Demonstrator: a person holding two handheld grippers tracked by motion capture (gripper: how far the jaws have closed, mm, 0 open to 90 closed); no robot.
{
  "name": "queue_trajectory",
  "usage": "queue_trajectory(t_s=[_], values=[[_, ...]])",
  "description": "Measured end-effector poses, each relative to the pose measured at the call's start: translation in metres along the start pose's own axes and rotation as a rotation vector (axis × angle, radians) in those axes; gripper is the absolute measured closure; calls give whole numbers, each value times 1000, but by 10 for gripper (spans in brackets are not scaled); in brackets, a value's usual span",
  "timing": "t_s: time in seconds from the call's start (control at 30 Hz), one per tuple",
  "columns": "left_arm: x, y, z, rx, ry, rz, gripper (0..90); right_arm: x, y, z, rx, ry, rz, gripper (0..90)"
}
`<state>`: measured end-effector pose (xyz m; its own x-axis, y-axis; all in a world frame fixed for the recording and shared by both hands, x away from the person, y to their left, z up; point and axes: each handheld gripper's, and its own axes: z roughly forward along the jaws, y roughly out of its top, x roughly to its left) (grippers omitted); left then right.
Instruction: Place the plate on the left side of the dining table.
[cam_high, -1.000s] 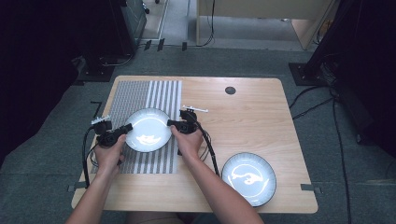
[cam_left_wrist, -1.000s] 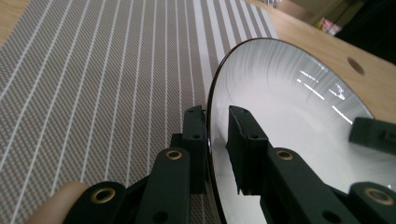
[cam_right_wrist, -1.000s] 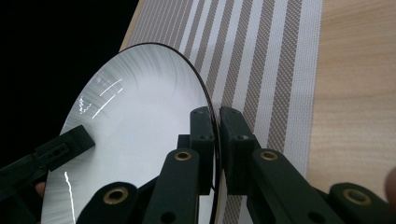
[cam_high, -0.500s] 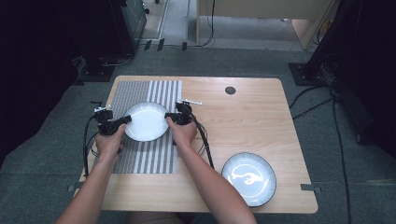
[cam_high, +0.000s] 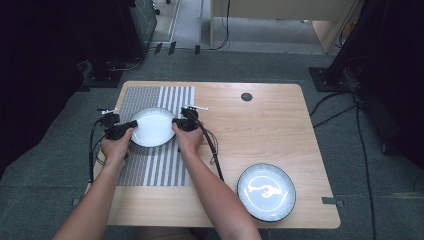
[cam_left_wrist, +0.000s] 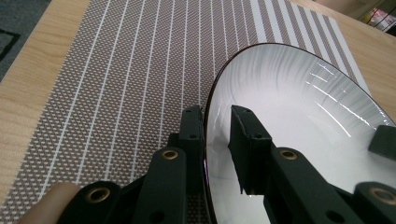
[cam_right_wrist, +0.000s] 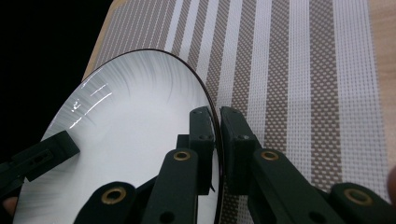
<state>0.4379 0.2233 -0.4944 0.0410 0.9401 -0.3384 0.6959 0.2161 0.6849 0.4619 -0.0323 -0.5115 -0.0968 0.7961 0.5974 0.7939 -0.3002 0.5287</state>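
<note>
A white plate with a thin dark rim (cam_high: 152, 126) hangs just above the striped placemat (cam_high: 155, 170), held from both sides. My left gripper (cam_high: 131, 124) is shut on its left rim and my right gripper (cam_high: 175, 122) on its right rim. In the left gripper view the plate (cam_left_wrist: 299, 116) rises to the right, its edge pinched in my left gripper (cam_left_wrist: 217, 114) over the placemat (cam_left_wrist: 116, 70). In the right gripper view my right gripper (cam_right_wrist: 217, 114) clamps the edge of the plate (cam_right_wrist: 135, 121), and the placemat (cam_right_wrist: 289, 70) lies beyond.
A second plate with a dark rim and a white pattern (cam_high: 266, 191) lies at the near right of the wooden table (cam_high: 260, 130). A round dark grommet (cam_high: 246, 96) sits near the far edge. Cables trail from both grippers across the table.
Both grippers have carried the plate away from the person, from the middle of the placemat toward its far half.
</note>
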Motion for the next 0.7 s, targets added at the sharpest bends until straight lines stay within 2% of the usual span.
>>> queue_trajectory(t_s=[0.13,0.2,0.27,0.47,0.6,0.67,0.7], values=[[-3,3,4,2,25,34,731,3,3,3,-11,-11,-17,841],[-4,4,8,24,32,46,718,2,4,5,-12,-19,-23,838],[-4,3,11,39,41,48,702,1,4,7,-12,-24,-34,837],[-2,2,14,61,46,38,664,-1,4,9,-14,5,-52,839],[-2,3,14,64,42,22,659,-2,7,8,-2,46,-28,730],[-3,3,12,52,49,28,588,0,8,5,-18,51,-33,681],[-4,4,10,48,50,28,564,0,8,4,-24,50,-51,662]])
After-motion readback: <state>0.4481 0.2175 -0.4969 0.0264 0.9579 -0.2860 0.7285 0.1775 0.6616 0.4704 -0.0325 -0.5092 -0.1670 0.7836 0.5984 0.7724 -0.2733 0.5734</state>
